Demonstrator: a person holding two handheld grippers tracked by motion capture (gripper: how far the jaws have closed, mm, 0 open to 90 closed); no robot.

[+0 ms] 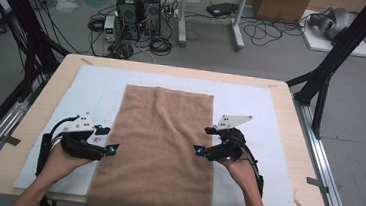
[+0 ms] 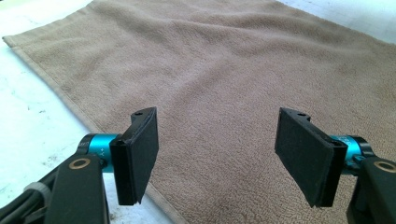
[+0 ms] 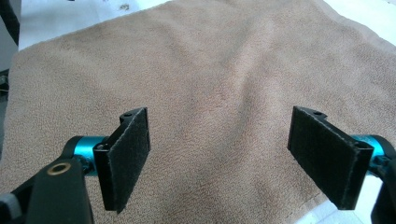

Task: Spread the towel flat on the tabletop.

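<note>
A tan towel (image 1: 159,146) lies flat along the middle of the white mat (image 1: 260,110), its near end hanging over the table's front edge. My left gripper (image 1: 106,139) hovers at the towel's left edge, jaws wide apart and empty. In the left gripper view the towel (image 2: 224,70) spreads ahead and its hemmed edge runs under the left pad (image 2: 137,154). My right gripper (image 1: 203,141) sits at the towel's right edge, open and empty too. In the right gripper view the towel (image 3: 210,79) lies under both pads (image 3: 128,156), with the right edge near the right jaw.
The mat covers a pale wooden table (image 1: 296,138). Black frame legs (image 1: 336,51) stand at the back right and back left. Computer towers (image 1: 139,9), cables and a cardboard box (image 1: 280,3) sit on the floor beyond the table.
</note>
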